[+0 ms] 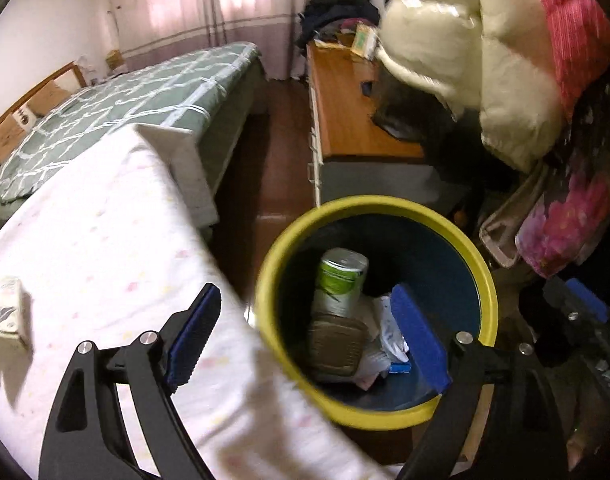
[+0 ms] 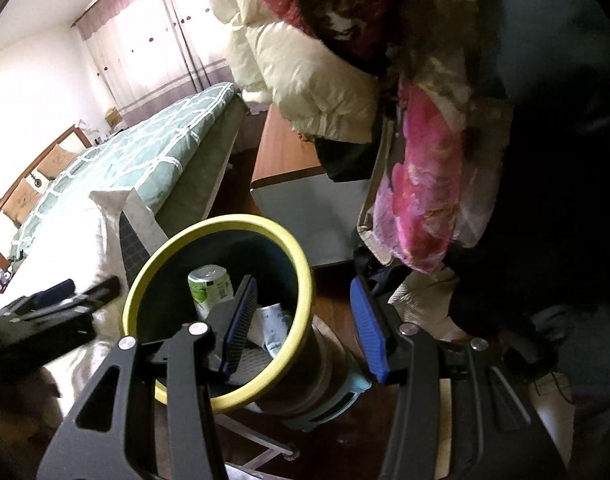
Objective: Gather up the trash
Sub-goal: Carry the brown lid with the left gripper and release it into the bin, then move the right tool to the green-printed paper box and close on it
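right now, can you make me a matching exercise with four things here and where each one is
Things:
1. green can
2. tissue box
3. right tool
4. green checked blanket

Places:
A. on the far bed by the curtains
B. astride the bin's yellow rim
C. on the white sheet, apart from the bin
D. inside the bin, among paper scraps

Pairs: 1-D, 2-C, 3-B, 4-A

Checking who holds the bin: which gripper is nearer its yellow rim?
Right. The right gripper straddles the bin's rim, clamping the wall; the left gripper hovers open above it.
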{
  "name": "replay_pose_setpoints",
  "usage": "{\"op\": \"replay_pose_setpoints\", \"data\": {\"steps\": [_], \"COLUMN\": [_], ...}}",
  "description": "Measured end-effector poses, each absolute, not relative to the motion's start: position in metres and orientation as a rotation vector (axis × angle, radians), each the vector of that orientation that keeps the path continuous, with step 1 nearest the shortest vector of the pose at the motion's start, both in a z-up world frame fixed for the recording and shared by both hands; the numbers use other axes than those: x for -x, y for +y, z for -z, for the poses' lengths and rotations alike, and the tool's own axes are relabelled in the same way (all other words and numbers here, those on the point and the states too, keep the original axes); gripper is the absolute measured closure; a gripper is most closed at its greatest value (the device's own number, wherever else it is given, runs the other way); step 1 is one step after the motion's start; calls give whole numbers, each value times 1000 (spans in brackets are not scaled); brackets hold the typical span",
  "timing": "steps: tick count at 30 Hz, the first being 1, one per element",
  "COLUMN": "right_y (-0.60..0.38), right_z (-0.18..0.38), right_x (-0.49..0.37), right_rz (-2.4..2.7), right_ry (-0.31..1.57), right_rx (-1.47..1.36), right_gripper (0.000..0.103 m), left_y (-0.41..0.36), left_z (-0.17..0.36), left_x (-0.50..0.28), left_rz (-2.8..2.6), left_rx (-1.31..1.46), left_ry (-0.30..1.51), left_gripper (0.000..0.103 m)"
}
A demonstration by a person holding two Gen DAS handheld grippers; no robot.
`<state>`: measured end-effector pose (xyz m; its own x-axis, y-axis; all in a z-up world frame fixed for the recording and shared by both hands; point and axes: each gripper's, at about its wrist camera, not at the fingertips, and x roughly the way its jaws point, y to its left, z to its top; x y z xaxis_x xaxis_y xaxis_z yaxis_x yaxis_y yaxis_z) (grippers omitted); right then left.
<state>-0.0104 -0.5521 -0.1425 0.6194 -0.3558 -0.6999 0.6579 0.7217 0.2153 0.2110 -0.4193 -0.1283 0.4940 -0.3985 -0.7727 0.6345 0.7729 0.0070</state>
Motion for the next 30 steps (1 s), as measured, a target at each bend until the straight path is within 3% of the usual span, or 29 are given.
{"op": "replay_pose_setpoints", "data": {"steps": [13, 23, 30], "right_y": [-466, -351, -278], "right_z": [134, 115, 123], "right_x": [-68, -155, -219], "right_rz": [363, 143, 14], "right_ry": [736, 762, 853], "right_rx": [-401, -289, -225], "right_gripper": [56, 56, 56], "left_y": [-189, -2, 60], "left_z": [81, 101, 122], "left_x": [-207, -231, -237], "left_rz": [252, -131, -260], "left_rx": [-102, 10, 60], "left_ry": [635, 630, 636], "left_gripper": [13, 12, 12]}}
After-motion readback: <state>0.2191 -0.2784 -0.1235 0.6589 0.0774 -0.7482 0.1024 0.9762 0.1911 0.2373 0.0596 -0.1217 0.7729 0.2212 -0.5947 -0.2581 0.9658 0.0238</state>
